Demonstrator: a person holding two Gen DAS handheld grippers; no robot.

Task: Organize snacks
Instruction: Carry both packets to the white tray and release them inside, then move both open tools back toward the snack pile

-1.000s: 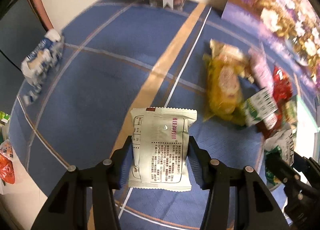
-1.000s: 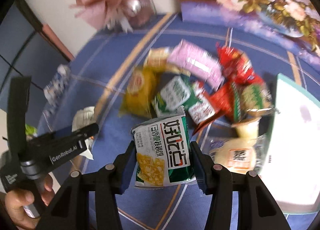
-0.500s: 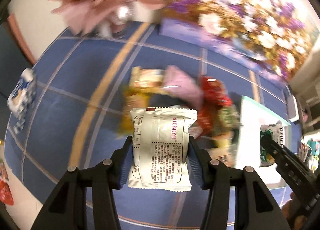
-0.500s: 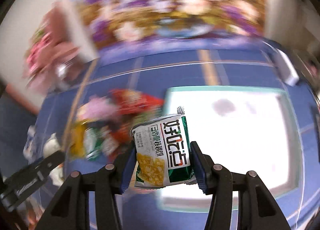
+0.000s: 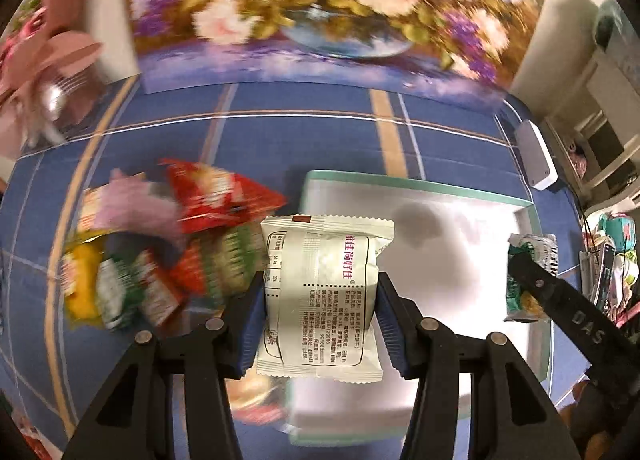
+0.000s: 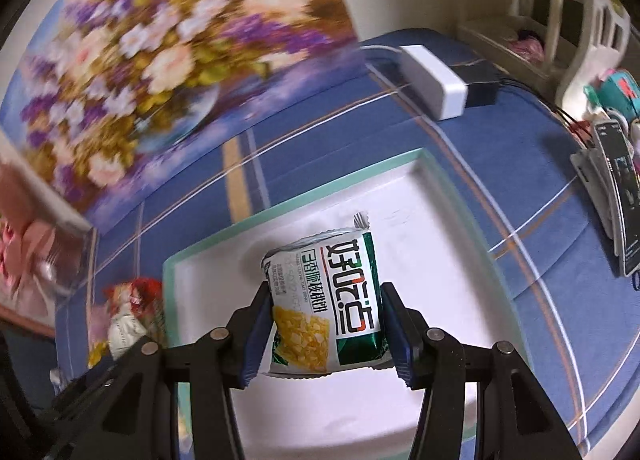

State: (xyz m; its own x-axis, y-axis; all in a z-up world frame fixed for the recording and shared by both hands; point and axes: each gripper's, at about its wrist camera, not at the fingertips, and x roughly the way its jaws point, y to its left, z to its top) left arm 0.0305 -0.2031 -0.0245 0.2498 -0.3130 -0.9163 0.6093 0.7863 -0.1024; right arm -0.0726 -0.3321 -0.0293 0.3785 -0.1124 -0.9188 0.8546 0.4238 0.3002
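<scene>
My left gripper [image 5: 320, 292] is shut on a white snack packet [image 5: 320, 292] with printed text, held above the left edge of the white tray [image 5: 420, 180] with a teal rim. My right gripper [image 6: 325, 312] is shut on a green and white corn snack packet [image 6: 325, 300], held over the middle of the same tray [image 6: 280, 212]. The right gripper and its packet [image 5: 528, 276] also show at the right of the left wrist view, over the tray's right part. A blurred pile of red, green, yellow and pink snack packets [image 5: 160, 252] lies left of the tray.
A blue striped cloth [image 5: 300, 132] covers the table. A floral painting [image 5: 320, 8] leans at the back. A white power box [image 6: 434, 78] lies right of it. Pink flowers in a vase [image 5: 44, 72] stand at the back left. Clutter [image 6: 616, 196] sits at the right edge.
Both grippers have swung right with their packets, from over the snack pile to over the white tray. The pile now lies to the left.
</scene>
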